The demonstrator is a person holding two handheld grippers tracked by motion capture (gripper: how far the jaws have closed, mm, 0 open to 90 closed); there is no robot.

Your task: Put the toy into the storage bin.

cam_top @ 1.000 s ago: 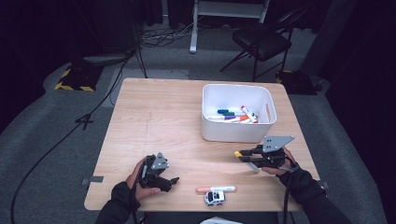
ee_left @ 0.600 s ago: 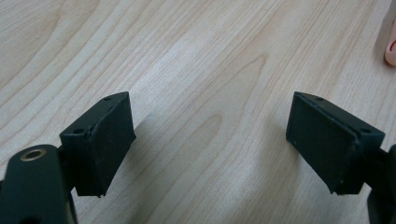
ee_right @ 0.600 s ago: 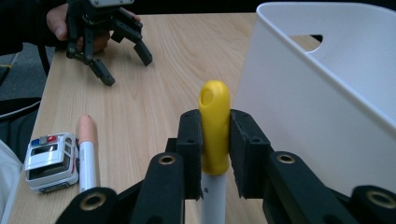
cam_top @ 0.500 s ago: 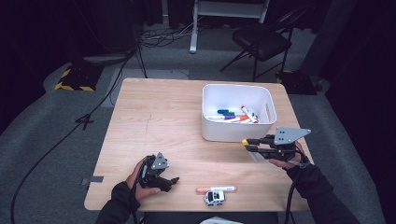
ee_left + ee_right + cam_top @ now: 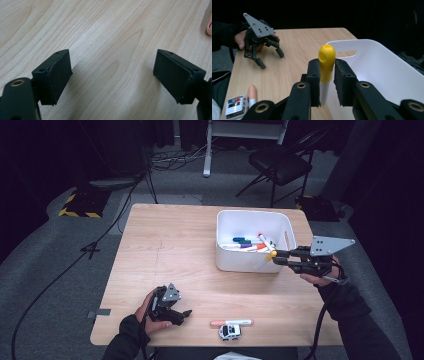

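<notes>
The right gripper [image 5: 278, 258] clamps a yellow-capped marker [image 5: 266, 258], jaws pressed on both sides of its barrel, at the bin [image 5: 251, 218]'s front right corner, about four o'clock on the table [image 5: 165, 245]. In the right gripper view the marker [image 5: 326, 67] stands upright between the pads, cap upward, beside the bin [image 5: 384, 67] wall. The left gripper [image 5: 181, 314] rests at seven o'clock, jaws apart on nothing. A pink marker [image 5: 231, 323] and toy car [image 5: 229, 331] lie at six o'clock.

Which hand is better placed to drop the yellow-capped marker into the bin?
Right: the right gripper already clamps the marker beside the bin; the left gripper rests open on the table.
</notes>
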